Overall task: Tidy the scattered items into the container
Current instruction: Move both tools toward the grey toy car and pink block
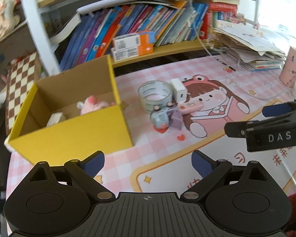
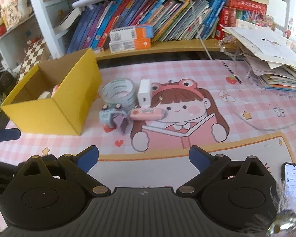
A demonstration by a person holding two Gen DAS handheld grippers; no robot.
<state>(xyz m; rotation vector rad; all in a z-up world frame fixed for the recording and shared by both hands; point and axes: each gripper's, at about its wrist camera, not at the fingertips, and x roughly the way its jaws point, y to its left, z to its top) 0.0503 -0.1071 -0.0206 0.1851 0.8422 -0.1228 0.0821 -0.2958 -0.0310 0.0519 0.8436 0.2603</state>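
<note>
A yellow cardboard box (image 1: 73,136) (image 2: 55,108) stands open on the pink desk mat, with a pink plush toy (image 1: 92,104) and a small white item (image 1: 56,118) inside. Just right of it lie a roll of clear tape (image 1: 155,93) (image 2: 119,91), a white charger (image 1: 179,91) (image 2: 144,95), a pink oblong case (image 1: 190,106) (image 2: 147,113) and a small blue-and-purple toy (image 1: 163,119) (image 2: 114,118). My left gripper (image 1: 148,163) is open and empty, near the box's front corner. My right gripper (image 2: 144,159) is open and empty, short of the items.
A shelf of leaning books (image 2: 148,19) and two orange-and-white cartons (image 2: 130,37) runs behind the mat. A pile of papers (image 2: 270,59) sits at the back right, a pink cup (image 1: 291,67) at the far right, and a phone (image 2: 294,179) lies near the front edge.
</note>
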